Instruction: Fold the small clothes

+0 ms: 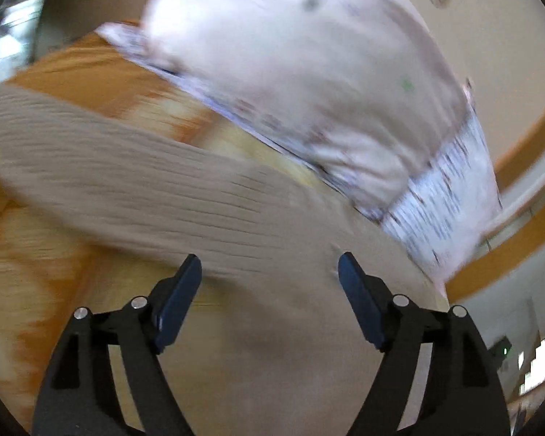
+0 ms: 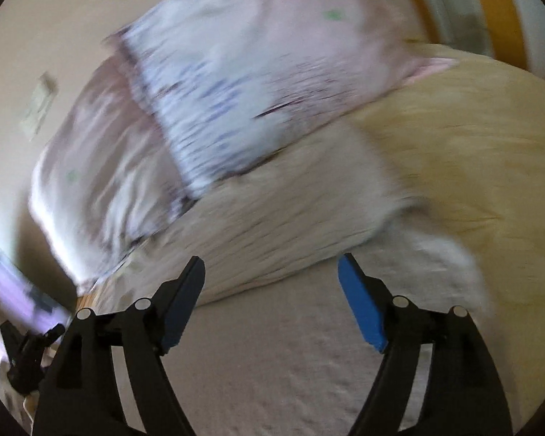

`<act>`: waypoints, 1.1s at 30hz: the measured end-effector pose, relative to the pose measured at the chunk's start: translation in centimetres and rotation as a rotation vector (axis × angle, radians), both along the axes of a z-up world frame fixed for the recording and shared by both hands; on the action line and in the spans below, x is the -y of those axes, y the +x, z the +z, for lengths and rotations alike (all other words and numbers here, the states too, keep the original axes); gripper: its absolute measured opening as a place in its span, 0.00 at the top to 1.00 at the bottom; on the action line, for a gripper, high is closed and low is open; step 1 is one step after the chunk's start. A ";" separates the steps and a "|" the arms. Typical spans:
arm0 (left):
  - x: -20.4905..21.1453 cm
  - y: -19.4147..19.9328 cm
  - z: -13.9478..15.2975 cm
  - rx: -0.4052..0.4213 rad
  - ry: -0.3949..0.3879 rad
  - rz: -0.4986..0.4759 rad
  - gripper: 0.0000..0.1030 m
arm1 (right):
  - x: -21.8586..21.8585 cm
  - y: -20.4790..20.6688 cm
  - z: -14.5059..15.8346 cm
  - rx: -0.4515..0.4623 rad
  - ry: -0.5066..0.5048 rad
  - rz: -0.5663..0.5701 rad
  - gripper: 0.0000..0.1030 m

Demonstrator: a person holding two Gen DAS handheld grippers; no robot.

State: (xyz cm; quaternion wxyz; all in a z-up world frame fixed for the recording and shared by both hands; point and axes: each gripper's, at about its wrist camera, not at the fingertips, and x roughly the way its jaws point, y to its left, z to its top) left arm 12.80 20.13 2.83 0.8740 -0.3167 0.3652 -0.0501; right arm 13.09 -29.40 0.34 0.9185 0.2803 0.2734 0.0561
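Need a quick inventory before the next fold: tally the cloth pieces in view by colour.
Beige ribbed garment: 1
Pale pink printed cloth: 1
White cloth with blue print: 1
Yellow-tan cloth: 1
Total: 4, though blur may hide joined pieces.

Beige ribbed garment [image 1: 134, 178], fine parallel ridges. Pale pink pillow [image 1: 309, 72] with a white band [image 1: 450, 196] of dark blue and maroon dashes; small green mark on the pink. Yellow-tan cloth [image 2: 472, 152], plain. Orange surface [image 1: 72, 72] behind. Left tongs [image 1: 269, 283] and right tongs [image 2: 270, 283]: black arms, blue pads.
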 end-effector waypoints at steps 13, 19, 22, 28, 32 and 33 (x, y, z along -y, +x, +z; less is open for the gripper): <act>-12.2 -2.4 -3.8 -0.086 -0.252 0.382 0.52 | -1.1 0.4 -0.9 -0.032 0.028 0.086 0.22; -15.5 -2.0 -4.4 -0.075 -0.371 0.501 0.60 | -1.4 0.5 -0.9 -0.036 0.026 0.097 0.22; -16.8 -1.8 -4.7 -0.073 -0.374 0.544 0.67 | -1.2 0.5 -1.0 -0.039 0.038 0.099 0.22; -17.2 -1.3 -4.2 -0.084 -0.342 0.543 0.94 | -1.2 0.4 -1.0 -0.035 0.048 0.106 0.22; -14.8 -0.1 -0.9 -0.002 -0.289 0.477 0.95 | -1.2 0.3 -0.9 -0.029 0.058 0.111 0.22; -13.9 0.3 0.1 0.018 -0.280 0.450 0.95 | -1.2 0.3 -0.9 -0.026 0.060 0.112 0.22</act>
